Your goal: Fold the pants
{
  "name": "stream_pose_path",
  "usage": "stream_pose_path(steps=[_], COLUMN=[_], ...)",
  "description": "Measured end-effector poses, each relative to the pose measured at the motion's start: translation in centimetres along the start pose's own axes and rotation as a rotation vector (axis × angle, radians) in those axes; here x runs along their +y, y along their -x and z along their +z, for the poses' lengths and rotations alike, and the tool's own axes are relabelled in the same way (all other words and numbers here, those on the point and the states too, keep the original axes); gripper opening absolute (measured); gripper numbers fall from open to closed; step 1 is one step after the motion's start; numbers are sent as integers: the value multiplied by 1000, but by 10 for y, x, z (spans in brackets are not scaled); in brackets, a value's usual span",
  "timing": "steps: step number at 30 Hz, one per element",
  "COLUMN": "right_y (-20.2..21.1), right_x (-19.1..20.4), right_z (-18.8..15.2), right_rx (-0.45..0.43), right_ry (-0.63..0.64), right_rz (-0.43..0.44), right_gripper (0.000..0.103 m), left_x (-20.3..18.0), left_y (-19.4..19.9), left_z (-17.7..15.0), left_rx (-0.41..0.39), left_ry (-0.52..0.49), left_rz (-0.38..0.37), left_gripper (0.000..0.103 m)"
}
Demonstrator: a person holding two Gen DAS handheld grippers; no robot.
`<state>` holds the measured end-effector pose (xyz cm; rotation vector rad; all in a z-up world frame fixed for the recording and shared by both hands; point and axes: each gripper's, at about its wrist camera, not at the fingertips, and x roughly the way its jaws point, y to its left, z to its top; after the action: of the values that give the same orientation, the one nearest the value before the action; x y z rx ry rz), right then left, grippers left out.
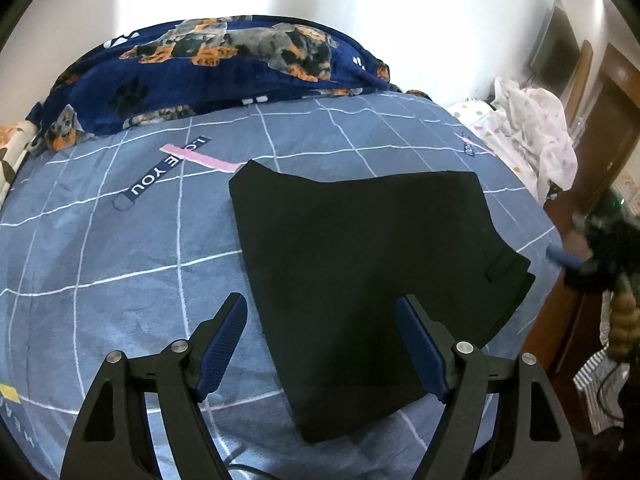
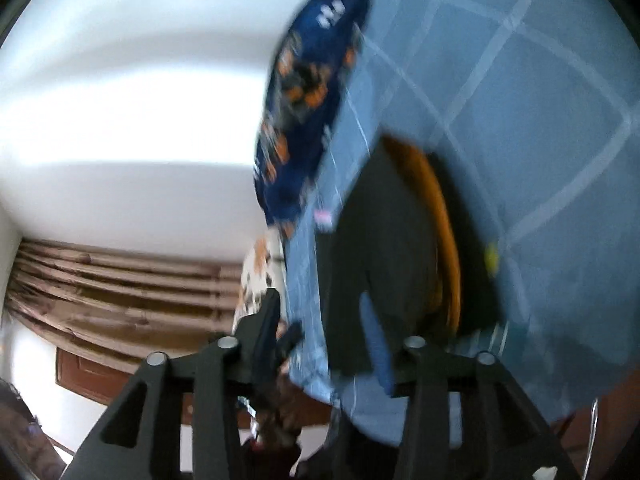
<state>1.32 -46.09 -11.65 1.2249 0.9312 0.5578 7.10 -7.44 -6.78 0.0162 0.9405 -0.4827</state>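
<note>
Pants: black trousers [image 1: 360, 264] lie folded into a compact flat block on my bed's blue checked sheet [image 1: 120, 240], just ahead of my left tongs [image 1: 320, 344].
Left tongs: apart, empty.
Right tongs [image 2: 320, 332]: apart, nothing clamped; view blurred.
Progress: folding looks done; maybe 1 last tidy.

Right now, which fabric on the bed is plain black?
The folded pants, lying on the checked sheet; the blanket behind has a dog print.

A home bedroom: blue grid-patterned bedsheet [image 1: 120, 240], with navy dog-print fleece blanket [image 1: 224, 60] heaped at its far edge, brown pleated curtain [image 2: 120, 280] beyond.
</note>
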Motion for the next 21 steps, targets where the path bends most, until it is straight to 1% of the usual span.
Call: stream_pose_path(steps=[2, 6, 8, 10, 12, 15, 16, 17, 18, 19, 21], right_y=[-8, -15, -18, -19, -20, -23, -25, -27, -28, -28, -25], right_x=[-14, -44, -49, -50, -50, -49, -47, -46, -47, -49, -44], right_z=[-7, -9, -10, -10, -8, -3, -2, -1, -1, -2, -6], right_rx=[22, 2, 4, 1, -12, -29, -34, -41, -47, -57, -87], right_ry=[-52, -146, -162, -171, -178, -183, -177, -170, -168, -169, -153], right_rz=[-20, -74, -118, -119, -148, -159, -171, -192, -217, -232, -234], right_gripper=[42, 42, 41, 40, 40, 40, 36, 18, 12, 11, 10], left_x=[1, 2, 4, 6, 9, 12, 13, 13, 14, 14, 14], left_y=[-1, 1, 2, 2, 0, -3, -4, -3, -3, -2, 1], left_z=[-2, -7, -9, -10, -12, -14, -15, -15, -15, -15, -14], left_rx=[6, 13, 11, 9, 15, 31, 36, 38, 37, 35, 31], left_ry=[4, 14, 18, 28, 47, 68, 73, 77, 80, 82, 85], left_rz=[-9, -20, -23, -25, -34, -43, -44, -45, -45, -44, -43], left_gripper=[78, 78, 78, 79, 80, 80, 80, 80, 80, 80, 80])
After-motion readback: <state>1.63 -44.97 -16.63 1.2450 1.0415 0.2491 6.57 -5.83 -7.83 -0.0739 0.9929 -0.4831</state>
